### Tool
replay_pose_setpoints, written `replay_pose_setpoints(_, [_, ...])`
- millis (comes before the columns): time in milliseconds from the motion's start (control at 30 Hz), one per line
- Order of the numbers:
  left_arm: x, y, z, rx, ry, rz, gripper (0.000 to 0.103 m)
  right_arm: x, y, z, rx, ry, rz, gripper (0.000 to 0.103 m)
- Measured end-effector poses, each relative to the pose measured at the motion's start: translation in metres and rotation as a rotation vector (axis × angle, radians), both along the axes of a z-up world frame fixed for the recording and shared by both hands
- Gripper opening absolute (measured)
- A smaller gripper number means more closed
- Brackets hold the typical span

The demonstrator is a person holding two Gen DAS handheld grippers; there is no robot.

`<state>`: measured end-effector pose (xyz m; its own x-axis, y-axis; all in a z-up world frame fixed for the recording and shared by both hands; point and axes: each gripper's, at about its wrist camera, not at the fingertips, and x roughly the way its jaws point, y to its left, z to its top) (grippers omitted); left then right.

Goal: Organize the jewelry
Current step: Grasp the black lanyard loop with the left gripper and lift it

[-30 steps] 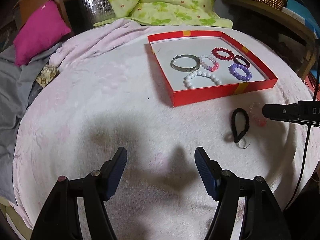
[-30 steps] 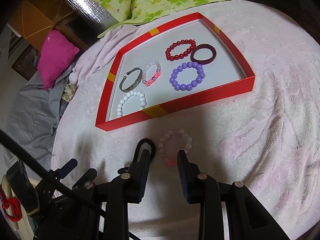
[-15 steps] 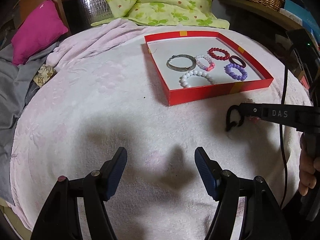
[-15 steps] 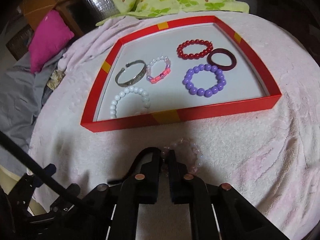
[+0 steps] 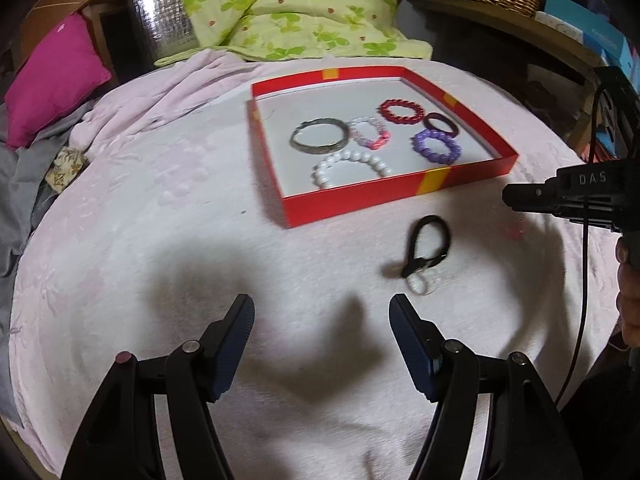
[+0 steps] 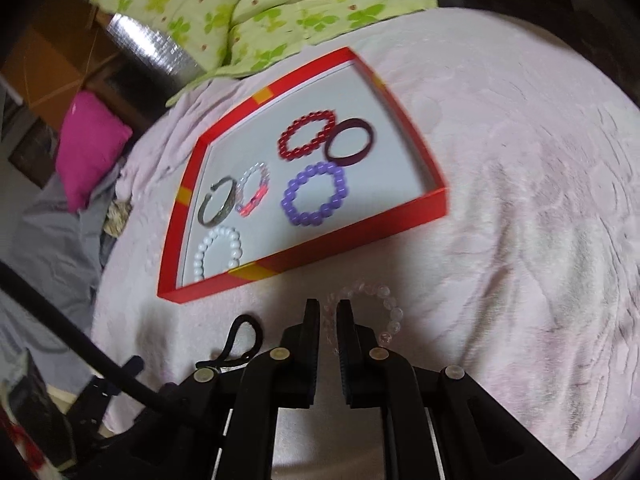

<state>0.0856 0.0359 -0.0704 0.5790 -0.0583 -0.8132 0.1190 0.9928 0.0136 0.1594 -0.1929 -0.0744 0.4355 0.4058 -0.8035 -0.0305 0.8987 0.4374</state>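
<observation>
Right gripper (image 6: 329,312) has its jaws pinched nearly together on the near edge of a clear pale-pink bead bracelet (image 6: 386,312), beads caught between the pads, the rest of the loop sticking out to the right of the fingers over the pink blanket (image 6: 520,200). Left gripper (image 5: 322,320) stands wide apart with nothing between the jaws, hovering over bare blanket, well short of the jewelry. Red tray (image 5: 400,194) sits on the blanket ahead of both grippers. Inside it: silver bangle (image 5: 319,141) at left, white bead bracelet (image 5: 352,166) near the front wall, pink-and-clear bead bracelet (image 5: 370,133) just beside and touching the bangle's right side, red bead bracelet (image 5: 401,111) further back, dark maroon bangle (image 5: 441,123) to its right, purple bead bracelet (image 5: 437,147) in front of the maroon one. Black hair tie (image 5: 426,246) lies loose on the blanket outside the tray, just in front of its front wall, with a thin clear ring (image 5: 420,283) touching its near end. In the right wrist view the hair tie is just left of the closed fingers, apart from them. Green floral pillows (image 5: 288,8) and a magenta cushion (image 5: 52,84) lie beyond the blanket. Right wrist view is motion-blurred.
</observation>
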Motion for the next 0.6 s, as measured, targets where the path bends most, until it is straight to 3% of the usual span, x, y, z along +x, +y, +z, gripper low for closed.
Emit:
replay_pose_setpoints(100, [0.001, -0.009, 0.001, -0.016, -0.005, -0.038, 0.071, 0.002, -0.021, 0.000, 0.057, 0.023, -0.024, 0.011])
replay_pose_setpoints(333, [0.010, -0.028, 0.000, -0.030, -0.015, -0.079, 0.071, 0.003, -0.056, -0.005, 0.087, 0.047, -0.076, 0.017])
replay_pose_setpoints(600, [0.028, -0.043, -0.010, -0.061, 0.014, -0.082, 0.071, 0.004, -0.042, -0.007, 0.078, 0.061, -0.037, 0.020])
